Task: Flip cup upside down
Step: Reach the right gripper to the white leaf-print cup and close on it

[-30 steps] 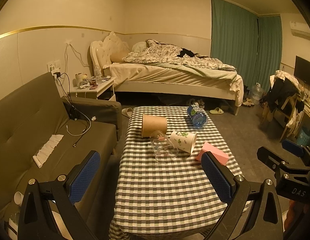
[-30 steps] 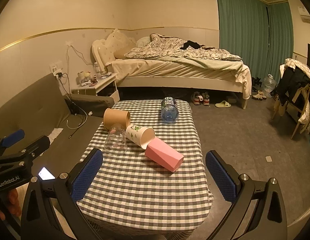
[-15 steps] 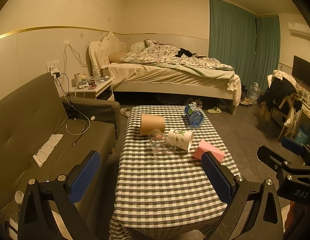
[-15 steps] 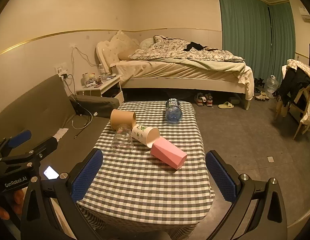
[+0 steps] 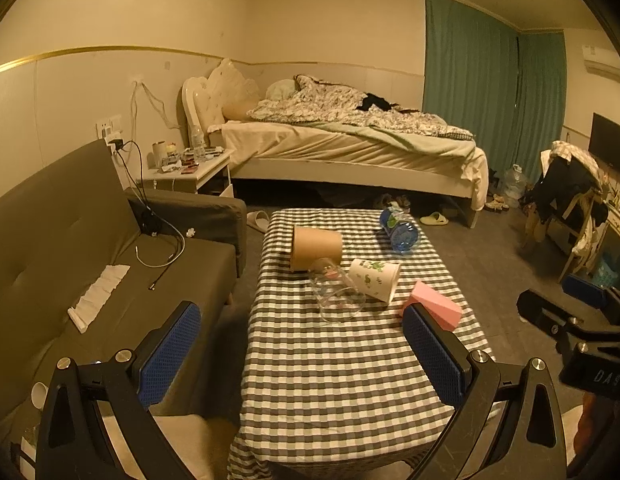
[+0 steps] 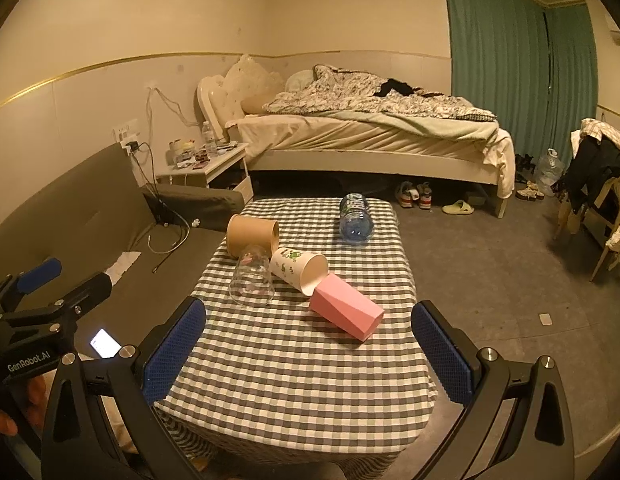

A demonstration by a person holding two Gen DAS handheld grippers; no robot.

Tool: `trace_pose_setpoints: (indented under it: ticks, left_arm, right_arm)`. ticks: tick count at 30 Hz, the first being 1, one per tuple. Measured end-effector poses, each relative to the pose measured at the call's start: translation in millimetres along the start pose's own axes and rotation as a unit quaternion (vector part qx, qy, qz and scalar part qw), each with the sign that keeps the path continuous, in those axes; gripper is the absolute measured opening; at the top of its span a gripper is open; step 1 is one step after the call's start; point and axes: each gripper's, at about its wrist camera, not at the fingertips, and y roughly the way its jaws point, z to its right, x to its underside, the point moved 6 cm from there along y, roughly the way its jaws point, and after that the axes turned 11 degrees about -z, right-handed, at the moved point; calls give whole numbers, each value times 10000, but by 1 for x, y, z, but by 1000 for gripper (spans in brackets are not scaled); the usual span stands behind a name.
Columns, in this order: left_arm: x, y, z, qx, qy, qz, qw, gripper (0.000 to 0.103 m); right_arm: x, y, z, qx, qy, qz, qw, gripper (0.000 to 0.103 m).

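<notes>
A low table (image 6: 294, 360) under a grey-and-white checked cloth fills the middle of both views, and all the cups on it lie on their sides. In the right wrist view a brown cup (image 6: 252, 236) lies at the centre left, mouth toward the right; a clear glass (image 6: 252, 282) lies just below it, touching or nearly touching it, its mouth toward the bottom of the frame. Beside the glass a white cup (image 6: 298, 270) with green prints lies with its mouth toward the lower right, right against a pink cup (image 6: 345, 312) that lies slanting toward the lower right. A blue bottle (image 6: 354, 220) lies apart from them, higher in the frame. In the left wrist view the same cluster sits at centre: brown cup (image 5: 315, 248), glass (image 5: 335, 294), white cup (image 5: 373, 280), pink cup (image 5: 433, 306) partly behind the blue pad, bottle (image 5: 399, 230) above right. The left gripper (image 5: 302, 354) hangs at the bottom of its frame with its jaws spread wide and nothing between them; the right gripper (image 6: 308, 354) is likewise wide apart and holds nothing. Both are near the table's close end, well apart from the cups. A sofa (image 5: 70, 240) lines the left, a bed (image 6: 369, 136) the back wall.
</notes>
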Motion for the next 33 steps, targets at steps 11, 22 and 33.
trace_pose_setpoints:
  ticks: [11,22,33]
  left_arm:
    - [-18,89,-26,-191,37,-475,9987,103]
    - [-11,165,-50,-421,-277,-982,9939,103]
    - [-2,207,-41,-466,-225,-1355,9894,103]
  right_arm:
    - [-51,98,-5,-90,-640,-662,9957,103]
    - [-78,259,-18,-81,-2803,-2209,9341,103]
    - [-56,333,-25,-445,-3062,-3024,9016,91]
